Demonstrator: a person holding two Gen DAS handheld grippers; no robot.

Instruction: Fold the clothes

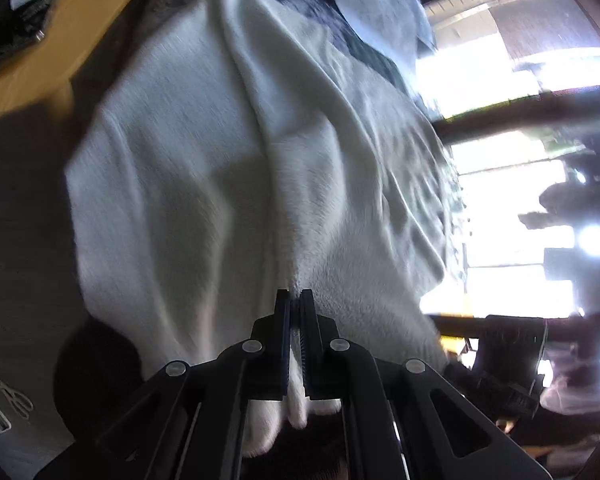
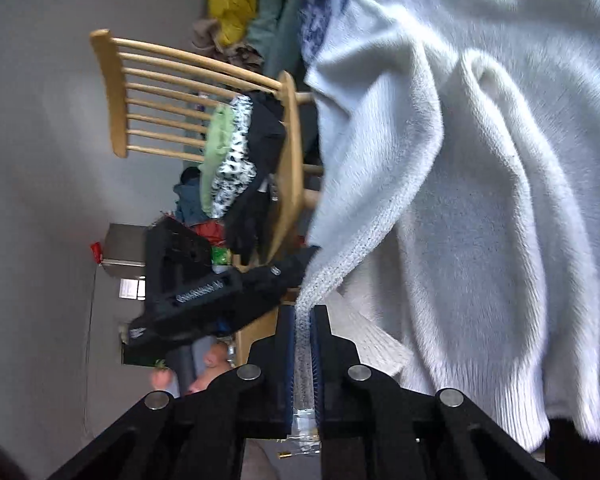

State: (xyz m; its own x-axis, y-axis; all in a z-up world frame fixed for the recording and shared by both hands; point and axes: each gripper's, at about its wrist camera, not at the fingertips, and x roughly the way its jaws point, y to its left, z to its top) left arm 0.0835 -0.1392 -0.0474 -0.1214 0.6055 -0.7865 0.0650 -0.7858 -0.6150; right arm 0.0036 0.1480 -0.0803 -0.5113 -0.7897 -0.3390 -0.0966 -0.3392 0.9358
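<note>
The left gripper (image 1: pixel 295 300) was clamped on a fold of the white sweater (image 1: pixel 228 168), which hung draped ahead of it. The right gripper (image 2: pixel 303 316) was clamped on the sweater's ribbed hem (image 2: pixel 320 280), beside a wooden chair (image 2: pixel 180 92) piled with clothes (image 2: pixel 236 160).

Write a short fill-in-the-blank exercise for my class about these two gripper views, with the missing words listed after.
1. Both grippers are shut on the same white ____.
2. In the right wrist view, the right gripper pinches the garment's ribbed ____.
3. Behind the sweater, a pile of clothes sits on a wooden ____.
4. In the left wrist view, the left gripper has ____ fabric between its fingers.

Missing words: sweater; edge; chair; white
</note>
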